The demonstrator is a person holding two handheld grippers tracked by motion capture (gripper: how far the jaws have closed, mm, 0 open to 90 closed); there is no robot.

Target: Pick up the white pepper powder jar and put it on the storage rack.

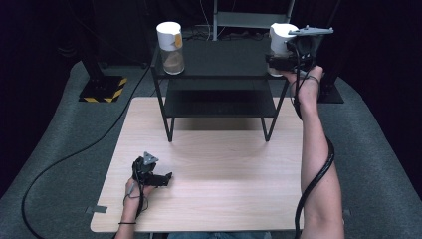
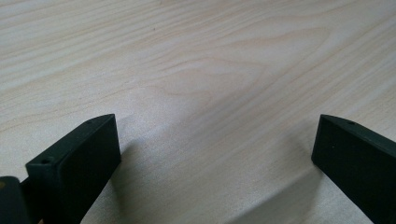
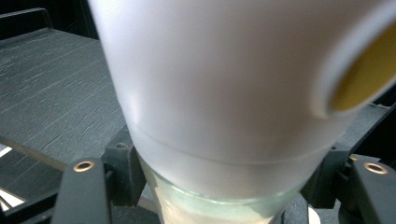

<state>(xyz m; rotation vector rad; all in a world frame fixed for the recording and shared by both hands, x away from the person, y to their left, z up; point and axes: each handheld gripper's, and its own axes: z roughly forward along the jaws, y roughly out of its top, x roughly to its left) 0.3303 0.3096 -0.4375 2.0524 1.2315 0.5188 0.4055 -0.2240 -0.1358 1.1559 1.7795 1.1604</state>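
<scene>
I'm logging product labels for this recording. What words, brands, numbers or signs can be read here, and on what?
No readable text anywhere.
Left jar: white wrap with a yellow patch, no legible lettering.
Jar held by the right gripper, seen close: white wrap with a yellow patch, no print visible.
Stand base: yellow-black hazard stripes, no words.

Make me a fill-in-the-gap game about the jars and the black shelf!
1. The right tool is shut on a jar with a ____ lid.
2. The other jar stands on the ____ level of the black shelf.
3. The left tool rests low over the wooden table with its jaws ____.
4. The number of jars in the high view is ____.

Missing words: white; top; open; two
</scene>
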